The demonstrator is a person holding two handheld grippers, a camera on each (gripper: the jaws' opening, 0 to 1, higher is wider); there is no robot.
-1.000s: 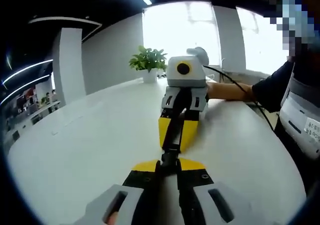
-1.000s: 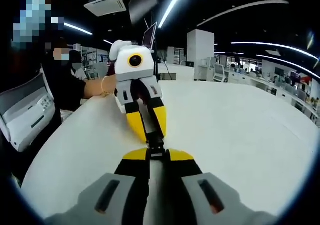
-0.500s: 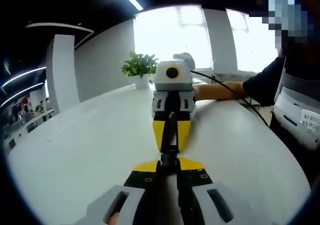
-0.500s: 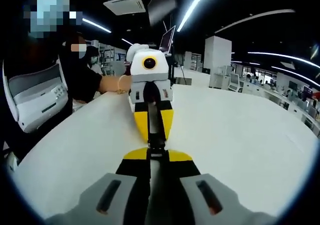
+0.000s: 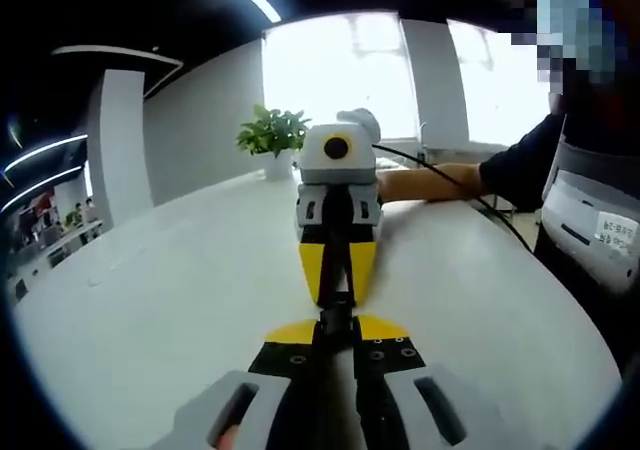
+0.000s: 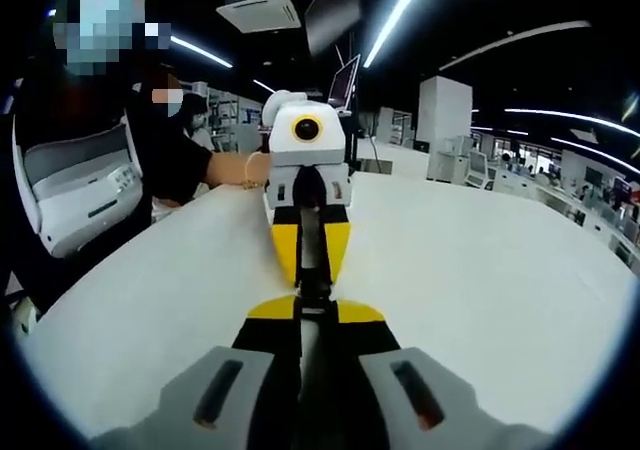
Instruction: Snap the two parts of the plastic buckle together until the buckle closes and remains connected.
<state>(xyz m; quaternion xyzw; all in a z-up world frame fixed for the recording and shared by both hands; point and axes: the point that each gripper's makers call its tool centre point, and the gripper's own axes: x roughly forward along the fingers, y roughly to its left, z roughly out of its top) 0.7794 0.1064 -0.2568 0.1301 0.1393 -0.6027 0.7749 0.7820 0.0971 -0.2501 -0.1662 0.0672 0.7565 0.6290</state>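
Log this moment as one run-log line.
left gripper: shut on black plastic buckle | right gripper: shut on buckle | tips meet above white table

The left gripper (image 5: 337, 322) and right gripper (image 6: 312, 300) point straight at each other, tips almost meeting, each with its jaws closed. The person's forearm (image 5: 430, 182) stretches behind the right gripper.

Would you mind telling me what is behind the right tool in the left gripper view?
Behind the right tool stand a potted plant and bright windows; a person's forearm reaches it from the right. The hand is covered by the tool's body.
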